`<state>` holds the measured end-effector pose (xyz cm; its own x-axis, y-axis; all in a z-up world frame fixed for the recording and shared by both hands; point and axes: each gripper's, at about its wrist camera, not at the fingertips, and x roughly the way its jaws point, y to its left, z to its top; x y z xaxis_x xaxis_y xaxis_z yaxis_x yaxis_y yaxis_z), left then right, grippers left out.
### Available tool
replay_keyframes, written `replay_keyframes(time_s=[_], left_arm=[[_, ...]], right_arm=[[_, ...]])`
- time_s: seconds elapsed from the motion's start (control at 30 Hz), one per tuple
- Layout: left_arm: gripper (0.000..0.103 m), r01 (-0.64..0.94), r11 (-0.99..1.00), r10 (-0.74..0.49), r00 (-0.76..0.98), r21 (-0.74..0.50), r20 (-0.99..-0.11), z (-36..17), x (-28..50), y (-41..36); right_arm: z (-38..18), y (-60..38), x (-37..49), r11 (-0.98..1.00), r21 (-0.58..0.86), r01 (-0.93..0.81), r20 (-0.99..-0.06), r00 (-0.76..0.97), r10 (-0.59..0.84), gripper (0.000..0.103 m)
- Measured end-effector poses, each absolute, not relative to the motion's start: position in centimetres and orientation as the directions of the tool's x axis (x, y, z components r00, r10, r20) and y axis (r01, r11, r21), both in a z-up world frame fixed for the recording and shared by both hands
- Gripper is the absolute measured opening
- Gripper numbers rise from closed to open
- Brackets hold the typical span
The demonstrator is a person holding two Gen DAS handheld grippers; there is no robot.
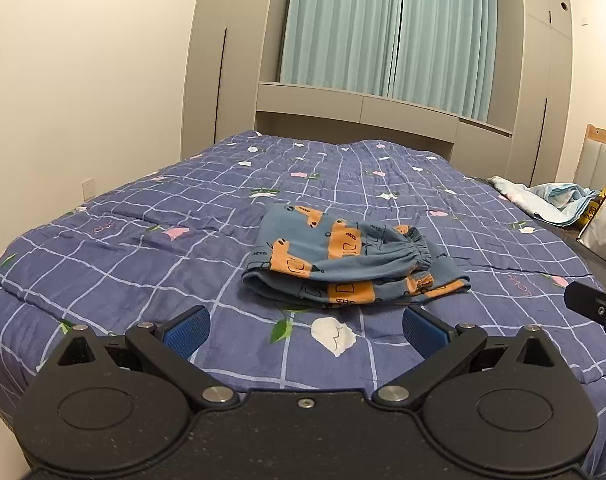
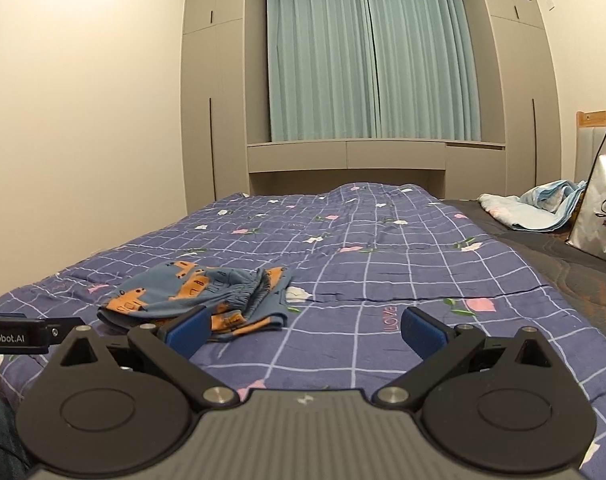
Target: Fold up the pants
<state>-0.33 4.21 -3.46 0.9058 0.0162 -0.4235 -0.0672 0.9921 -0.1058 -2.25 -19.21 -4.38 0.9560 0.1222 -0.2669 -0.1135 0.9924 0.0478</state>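
A small pair of blue pants [image 1: 343, 256] with orange vehicle prints lies folded in a compact bundle on the bed, its elastic waistband on top at the right. In the right wrist view the pants [image 2: 191, 296] lie ahead to the left. My left gripper [image 1: 307, 330] is open and empty, hovering just short of the pants. My right gripper [image 2: 305, 334] is open and empty, to the right of the pants, over bare quilt. The right gripper's tip shows at the right edge of the left wrist view [image 1: 595, 304].
A blue checked quilt [image 1: 143, 248] with flower prints covers the bed. A light blue blanket [image 2: 543, 208] and a silver shopping bag [image 2: 601, 208] lie at the right side. Wardrobes and a teal curtain [image 2: 371, 60] stand behind the bed.
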Motion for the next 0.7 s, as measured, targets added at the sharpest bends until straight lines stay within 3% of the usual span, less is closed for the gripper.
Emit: replay_keyframes(time_s=[0.7], left_arm=[[0.102, -0.074, 0.992, 0.022, 0.901, -0.105, -0.434, -3.66, -0.1, 4.24]], right_arm=[[-5.36, -19.05, -1.71, 0.991, 0.048, -0.126, -0.299, 0.945, 0.135, 0.103]])
